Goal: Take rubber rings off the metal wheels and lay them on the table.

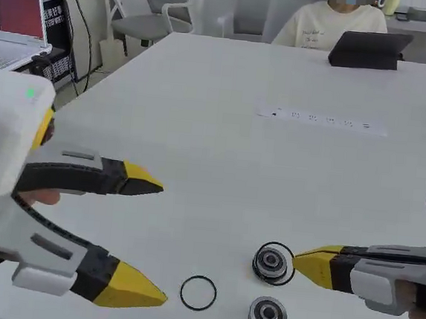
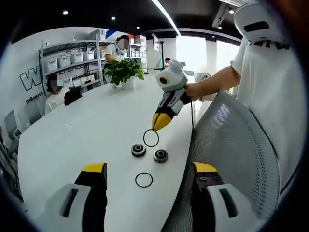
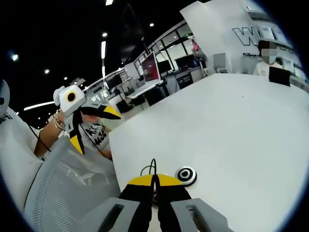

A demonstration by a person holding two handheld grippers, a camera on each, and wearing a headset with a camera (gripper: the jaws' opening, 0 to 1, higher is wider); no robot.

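Observation:
Two metal wheels stand near the table's front edge, one behind the other. My right gripper is shut on a thin black rubber ring, which hangs from its tips just above the table by the farther wheel. A second rubber ring lies flat on the table left of the nearer wheel. My left gripper hovers at the left with its jaws wide open and nothing between them. The right gripper view shows the shut tips, the ring and one wheel.
A white power strip lies mid-table. Farther back stands a dark tablet in front of a seated person. A laptop sits at the far left. A mesh chair borders the table's near edge.

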